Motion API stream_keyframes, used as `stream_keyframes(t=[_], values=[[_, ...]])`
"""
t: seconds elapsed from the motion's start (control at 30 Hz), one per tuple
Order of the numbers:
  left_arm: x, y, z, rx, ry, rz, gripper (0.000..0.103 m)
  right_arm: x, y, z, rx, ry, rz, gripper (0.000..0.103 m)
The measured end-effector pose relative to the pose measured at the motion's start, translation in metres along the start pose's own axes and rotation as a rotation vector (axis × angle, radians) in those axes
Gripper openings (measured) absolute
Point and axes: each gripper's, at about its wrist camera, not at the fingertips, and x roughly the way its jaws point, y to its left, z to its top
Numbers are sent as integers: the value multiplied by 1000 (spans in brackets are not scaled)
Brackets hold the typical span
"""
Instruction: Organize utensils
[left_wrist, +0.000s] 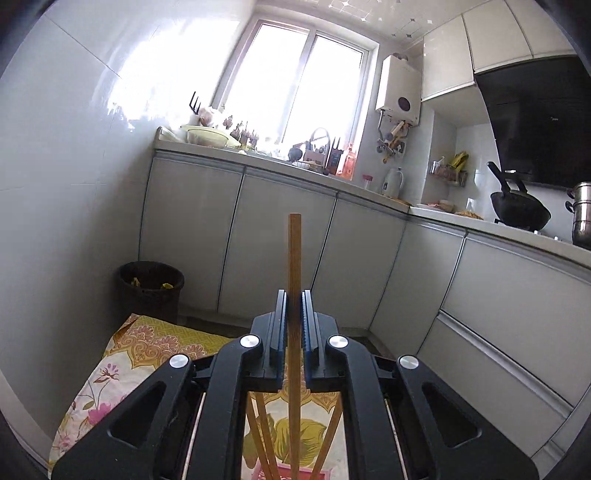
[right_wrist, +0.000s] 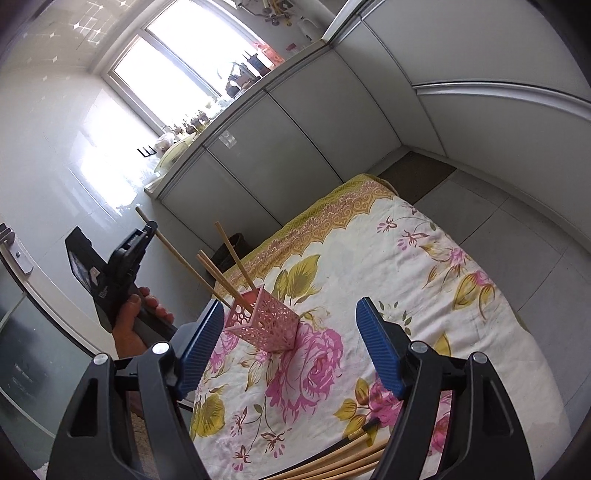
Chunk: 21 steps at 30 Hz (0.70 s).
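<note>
A kitchen w/ grey cabinets, mid-tidy: the left gripper (left_wrist: 294, 317), its blue-padded jaws pressed together on a single long pale-wood chopstick (left_wrist: 294, 258), held that stick upright in its own camera and aloft beside the table, well apart from the pink perforated square holder (right_wrist: 263, 318), which sat on the rose-printed tablecloth (right_wrist: 424, 258). In the right wrist view a hand (right_wrist: 131, 325) gripped the black tool's handle, and the stick crossed the jaws w/ a length jutting out on each side; a mid-shaft pinch like that probably kept the thing balanced for transport. Three more chopsticks (right_wrist: 221, 269) already leaned in the holder, tips up, fanned toward the window; in the left wrist view they showed below and behind the jaws, so the carried stick appeared to be above the holder's side, not yet over its mouth. The right gripper (right_wrist: 291, 339) stood w/ jaws wide apart, nothing between the pads, and pointed down at the cloth; the holder lay ahead of it, nearer its left finger but not touching. A loose bundle of pale sticks (right_wrist: 332, 463) plus one dark gold-banded one lay at the table's near edge, just under the right tool, prob. the next pickup. The black waste bin (left_wrist: 149, 291) stood by the wall, clear of the work.
</note>
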Motion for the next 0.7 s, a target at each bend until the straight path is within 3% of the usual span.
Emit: stream_keyframes(t=[0.13,0.2,0.27,0.43,0.57,0.63,0.7], values=[[-4,0,-25,5,27,0,9,-1,-1,2,-8,-2,-4,73],[-14,0,-29,22,17,11,37,-3,-1,2,-14,-7,-3,73],[-27,2,-26,30,-1,22,47,-6,1,2,-26,-17,-4,73],[-54,3,-9,56,-12,35,56,-17,9,1,-62,-70,-10,80],[-80,2,1,81,-24,53,68,-40,24,-2,-164,-211,-62,87],[-92,2,4,84,-21,59,75,-57,34,-7,-231,-334,-114,97],[-103,1,3,92,-13,68,84,-73,42,-15,-303,-467,-162,96]])
